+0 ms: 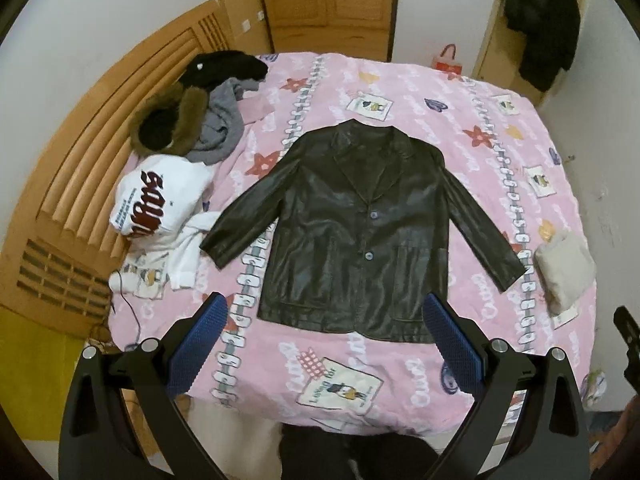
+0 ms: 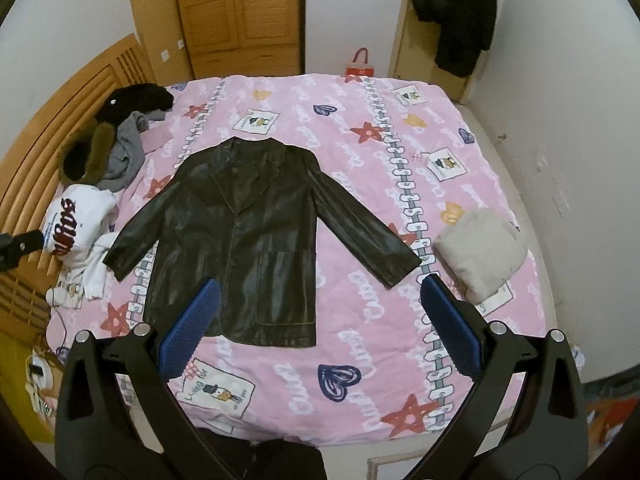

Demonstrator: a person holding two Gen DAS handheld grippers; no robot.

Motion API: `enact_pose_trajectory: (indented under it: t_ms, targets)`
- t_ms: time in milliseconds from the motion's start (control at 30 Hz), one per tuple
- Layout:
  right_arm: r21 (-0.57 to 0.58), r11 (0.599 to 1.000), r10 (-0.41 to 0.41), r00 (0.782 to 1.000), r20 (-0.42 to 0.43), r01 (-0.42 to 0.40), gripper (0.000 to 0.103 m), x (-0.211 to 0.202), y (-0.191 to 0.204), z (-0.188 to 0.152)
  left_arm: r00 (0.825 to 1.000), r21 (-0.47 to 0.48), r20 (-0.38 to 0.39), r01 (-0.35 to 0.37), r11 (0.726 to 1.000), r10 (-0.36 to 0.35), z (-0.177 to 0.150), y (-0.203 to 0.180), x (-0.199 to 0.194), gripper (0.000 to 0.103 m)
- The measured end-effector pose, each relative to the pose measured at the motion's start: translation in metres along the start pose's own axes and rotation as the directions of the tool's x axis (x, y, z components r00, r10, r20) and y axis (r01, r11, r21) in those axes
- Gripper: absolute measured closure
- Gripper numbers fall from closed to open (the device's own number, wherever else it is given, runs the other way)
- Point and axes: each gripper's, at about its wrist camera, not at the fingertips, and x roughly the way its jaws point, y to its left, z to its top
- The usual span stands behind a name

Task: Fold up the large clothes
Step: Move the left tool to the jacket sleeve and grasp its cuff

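Observation:
A dark brown leather jacket (image 1: 352,232) lies flat, front up, sleeves spread, in the middle of the pink bed cover (image 1: 360,364); it also shows in the right wrist view (image 2: 248,240). My left gripper (image 1: 326,308) is open and empty, held above the jacket's hem. My right gripper (image 2: 320,292) is open and empty, held above the jacket's lower right part and right cuff. Part of the right gripper (image 1: 628,332) shows at the left wrist view's right edge, and part of the left gripper (image 2: 16,246) at the right wrist view's left edge.
A pile of clothes lies at the bed's left: a white printed sweatshirt (image 1: 164,204), a fur-trimmed dark coat (image 1: 168,124), a grey garment (image 1: 220,120). A folded beige garment (image 2: 480,252) lies at the right edge. A wooden headboard (image 1: 92,152) stands left. A black coat (image 2: 456,12) hangs on the wall.

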Motion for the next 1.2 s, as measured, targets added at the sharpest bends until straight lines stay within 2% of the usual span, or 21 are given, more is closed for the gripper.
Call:
enact_pose_trajectory:
  t_ms: [167, 267, 400, 433, 467, 567, 600, 633, 667, 733, 833, 900, 967, 1033, 1100, 1133, 1200]
  targets:
    - [0.003, 1.0, -0.004, 1.0, 0.019, 0.004, 0.005, -0.002, -0.012, 0.015, 0.999, -0.041, -0.044, 0.001, 0.999, -0.003, 0.011, 0.008, 0.013, 0.008]
    - [0.015, 1.0, -0.016, 1.0, 0.027, 0.016, 0.005, 0.009, -0.008, 0.03, 0.998, -0.092, -0.061, 0.025, 0.995, -0.031, 0.017, 0.028, 0.036, 0.008]
    - [0.015, 0.999, -0.038, 0.999, 0.035, 0.038, 0.005, 0.035, 0.009, 0.048, 0.996, -0.218, -0.08, 0.007, 0.976, -0.025, 0.038, 0.078, 0.089, 0.008]
    - [0.018, 0.999, -0.036, 0.999, 0.036, 0.035, 0.005, 0.046, 0.017, 0.055, 0.995, -0.278, -0.096, -0.009, 0.961, -0.019, 0.046, 0.101, 0.111, 0.008]
    - [0.019, 0.999, -0.035, 0.999, 0.035, 0.035, 0.005, 0.053, 0.021, 0.06, 0.993, -0.331, -0.112, -0.014, 0.944, -0.024, 0.052, 0.119, 0.128, 0.008]
    - [0.035, 0.999, -0.012, 0.999, 0.042, 0.011, 0.005, 0.089, 0.053, 0.085, 0.982, -0.519, -0.163, 0.0, 0.855, -0.099, 0.068, 0.189, 0.194, 0.008]
    - [0.049, 0.999, 0.002, 0.999, 0.041, -0.004, 0.005, 0.106, 0.069, 0.098, 0.974, -0.574, -0.194, -0.017, 0.819, -0.116, 0.07, 0.209, 0.216, 0.008]
    - [0.062, 0.998, 0.016, 0.999, 0.048, -0.019, 0.005, 0.118, 0.082, 0.108, 0.961, -0.654, -0.23, -0.037, 0.756, -0.152, 0.071, 0.238, 0.249, 0.008]
    - [0.075, 0.996, 0.037, 0.997, 0.061, -0.042, 0.005, 0.136, 0.1, 0.12, 0.95, -0.698, -0.251, -0.045, 0.715, -0.185, 0.07, 0.256, 0.274, 0.008]
    - [0.061, 0.995, 0.076, 0.995, 0.068, -0.08, 0.005, 0.164, 0.131, 0.139, 0.925, -0.758, -0.286, -0.06, 0.65, -0.249, 0.064, 0.283, 0.325, 0.008]
    - [-0.004, 0.996, 0.088, 0.996, 0.021, -0.088, 0.005, 0.209, 0.181, 0.163, 0.894, -0.815, -0.336, -0.119, 0.566, -0.295, 0.045, 0.317, 0.391, 0.008]
    - [-0.028, 0.994, 0.104, 0.994, -0.018, -0.105, 0.005, 0.233, 0.206, 0.174, 0.88, -0.839, -0.363, -0.166, 0.519, -0.305, 0.03, 0.334, 0.428, 0.008]
    - [-0.049, 0.992, 0.114, 0.993, -0.044, -0.116, 0.005, 0.252, 0.224, 0.18, 0.865, -0.874, -0.363, -0.186, 0.45, -0.347, 0.01, 0.353, 0.473, 0.008]
    - [-0.073, 0.991, 0.109, 0.992, -0.065, -0.114, 0.005, 0.268, 0.242, 0.186, 0.855, -0.895, -0.359, -0.203, 0.396, -0.374, -0.009, 0.366, 0.516, 0.008]
    - [-0.079, 0.99, 0.111, 0.99, -0.09, -0.119, 0.005, 0.281, 0.257, 0.189, 0.832, -0.893, -0.37, -0.196, 0.406, -0.412, -0.016, 0.373, 0.552, 0.008]
    - [-0.081, 0.989, 0.113, 0.988, -0.103, -0.121, 0.005, 0.288, 0.262, 0.189, 0.814, -0.896, -0.369, -0.182, 0.405, -0.449, -0.022, 0.376, 0.575, 0.008]
    - [-0.092, 0.989, 0.104, 0.986, -0.128, -0.116, 0.005, 0.299, 0.274, 0.188, 0.801, -0.894, -0.38, -0.189, 0.407, -0.463, -0.029, 0.38, 0.596, 0.008]
